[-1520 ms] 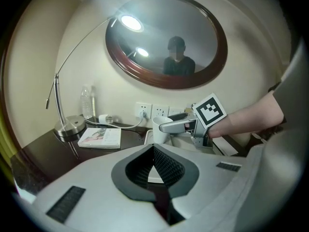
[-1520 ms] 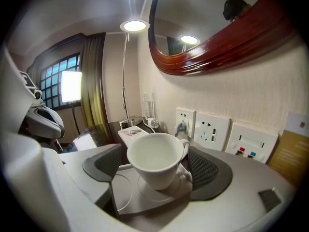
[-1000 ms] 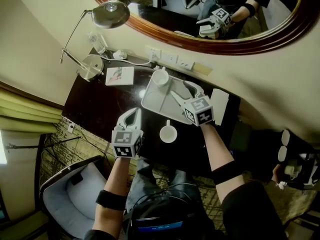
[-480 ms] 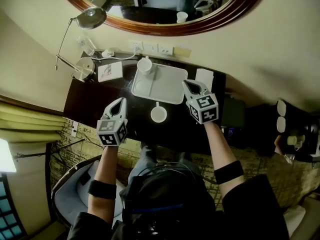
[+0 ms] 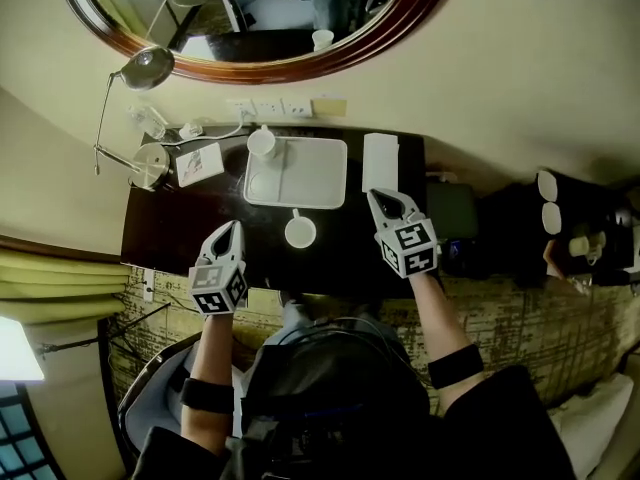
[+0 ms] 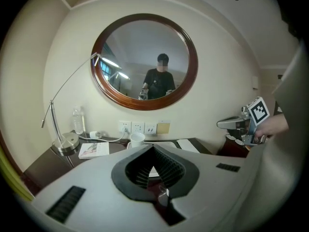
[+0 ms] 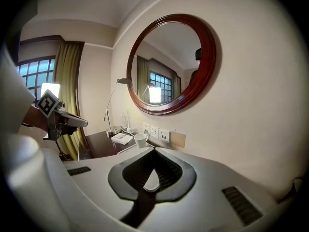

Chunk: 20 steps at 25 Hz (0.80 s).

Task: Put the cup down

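In the head view a white cup (image 5: pixel 299 232) stands upright on the dark table (image 5: pixel 180 228), just in front of the white tray (image 5: pixel 310 173). A second white cup (image 5: pixel 262 143) sits at the tray's far left corner and shows as the cup (image 6: pixel 137 139) by the sockets and the cup (image 7: pixel 140 139) in the gripper views. My left gripper (image 5: pixel 232 226) is shut and empty near the table's front edge, left of the near cup. My right gripper (image 5: pixel 376 196) is shut and empty to that cup's right, apart from it.
A desk lamp (image 5: pixel 148 160), a water bottle (image 5: pixel 148 120) and a booklet (image 5: pixel 200 163) occupy the table's left end. A white sheet (image 5: pixel 380 160) lies right of the tray. Wall sockets (image 5: pixel 280 108) and a round mirror (image 5: pixel 250 18) are behind. An armchair (image 5: pixel 150 398) stands near left.
The right gripper, open over the tray a second ago, has shut and drawn back toward the table's front. The left gripper also drew back. The cup on the table has stayed put.
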### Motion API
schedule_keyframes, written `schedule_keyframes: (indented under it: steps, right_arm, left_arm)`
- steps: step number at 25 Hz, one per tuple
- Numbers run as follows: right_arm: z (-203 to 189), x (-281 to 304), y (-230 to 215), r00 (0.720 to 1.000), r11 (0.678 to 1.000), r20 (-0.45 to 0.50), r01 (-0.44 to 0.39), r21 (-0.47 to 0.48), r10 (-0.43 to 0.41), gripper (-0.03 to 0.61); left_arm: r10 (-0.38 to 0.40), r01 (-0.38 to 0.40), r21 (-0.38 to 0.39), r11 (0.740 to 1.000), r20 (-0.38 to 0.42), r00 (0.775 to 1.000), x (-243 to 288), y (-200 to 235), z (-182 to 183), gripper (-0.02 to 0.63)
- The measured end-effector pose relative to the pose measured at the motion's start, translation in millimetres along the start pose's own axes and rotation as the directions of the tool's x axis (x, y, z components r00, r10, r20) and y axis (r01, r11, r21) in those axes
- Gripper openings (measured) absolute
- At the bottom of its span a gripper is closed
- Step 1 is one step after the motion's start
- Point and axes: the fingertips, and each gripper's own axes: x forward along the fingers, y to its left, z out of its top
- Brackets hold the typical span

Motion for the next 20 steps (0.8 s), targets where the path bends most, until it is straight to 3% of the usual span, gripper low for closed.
schedule_keyframes:
  steps: [6, 20]
  right_arm:
    - [-22, -19, 8, 1.000, 1.000, -0.016, 0.013, 0.019, -0.012, 0.014]
    - [-44, -26, 13, 0.999, 0.999, -0.044, -0.025, 0.042, 0.027, 0.014]
  left_arm:
    - [0.001, -0.001, 0.049, 0.999, 0.005, 1.000, -6, -8, -5, 0.001]
    - [0.044, -0.044, 0.058, 0.997, -0.001, 0.999, -10, -25, -30, 0.002]
